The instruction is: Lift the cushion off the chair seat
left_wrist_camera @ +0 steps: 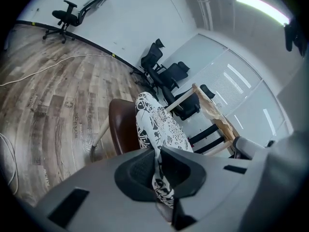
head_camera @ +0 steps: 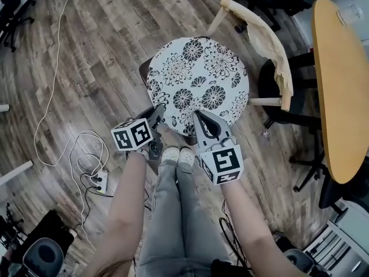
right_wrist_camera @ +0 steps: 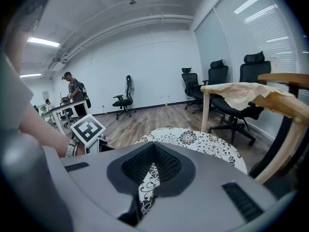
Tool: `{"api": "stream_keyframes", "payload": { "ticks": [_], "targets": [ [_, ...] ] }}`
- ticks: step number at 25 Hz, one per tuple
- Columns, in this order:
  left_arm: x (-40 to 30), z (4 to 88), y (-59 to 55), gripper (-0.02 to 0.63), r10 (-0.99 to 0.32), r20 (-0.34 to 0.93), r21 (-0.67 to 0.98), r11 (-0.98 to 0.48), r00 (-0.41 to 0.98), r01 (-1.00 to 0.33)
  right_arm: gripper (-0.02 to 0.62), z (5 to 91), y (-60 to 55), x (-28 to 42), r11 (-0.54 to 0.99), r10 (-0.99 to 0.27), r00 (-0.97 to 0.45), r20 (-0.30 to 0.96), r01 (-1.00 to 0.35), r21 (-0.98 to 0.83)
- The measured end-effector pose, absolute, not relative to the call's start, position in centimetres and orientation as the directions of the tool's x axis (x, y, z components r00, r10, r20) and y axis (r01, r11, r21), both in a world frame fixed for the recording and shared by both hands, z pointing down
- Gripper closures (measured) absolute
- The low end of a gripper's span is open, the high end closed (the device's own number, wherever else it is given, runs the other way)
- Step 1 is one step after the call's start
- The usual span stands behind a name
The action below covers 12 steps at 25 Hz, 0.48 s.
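Note:
A round white cushion (head_camera: 199, 85) with black flower print lies on a brown chair seat (head_camera: 144, 71). My left gripper (head_camera: 157, 117) is shut on the cushion's near left edge, and my right gripper (head_camera: 202, 123) is shut on its near right edge. In the left gripper view the cushion (left_wrist_camera: 159, 124) is pinched between the jaws of the left gripper (left_wrist_camera: 157, 166) and its edge stands lifted above the brown seat (left_wrist_camera: 123, 129). In the right gripper view the fabric of the cushion (right_wrist_camera: 203, 141) runs into the closed jaws of the right gripper (right_wrist_camera: 153, 161).
The chair's wooden backrest (head_camera: 262, 39) with a cream cloth stands behind the cushion. A yellow table (head_camera: 340, 85) is at the right. A power strip (head_camera: 98, 180) and cables lie on the floor at the left. Office chairs (left_wrist_camera: 159, 66) stand farther off.

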<state>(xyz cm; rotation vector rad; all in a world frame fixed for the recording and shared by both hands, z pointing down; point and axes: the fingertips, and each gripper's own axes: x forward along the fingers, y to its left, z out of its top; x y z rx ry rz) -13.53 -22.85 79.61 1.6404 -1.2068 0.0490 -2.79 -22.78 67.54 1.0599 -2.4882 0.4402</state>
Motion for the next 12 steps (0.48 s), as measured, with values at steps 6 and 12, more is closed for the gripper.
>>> {"api": "stream_keyframes", "payload": {
  "ticks": [6, 12],
  "targets": [
    [-12.6, 76.9, -22.6, 0.588, -0.681, 0.534, 0.702, 0.027, 0.501, -0.712, 0.571, 66.1, -22.2, -1.0, 0.627, -0.639, -0.606, 0.473, -0.767, -0.135],
    [-11.4, 74.0, -22.5, 0.589, -0.695, 0.498, 0.718, -0.005, 0.519, -0.696, 0.571, 63.8, -22.3, 0.8, 0.598, -0.673, -0.580, 0.459, -0.792, -0.124]
  ]
}}
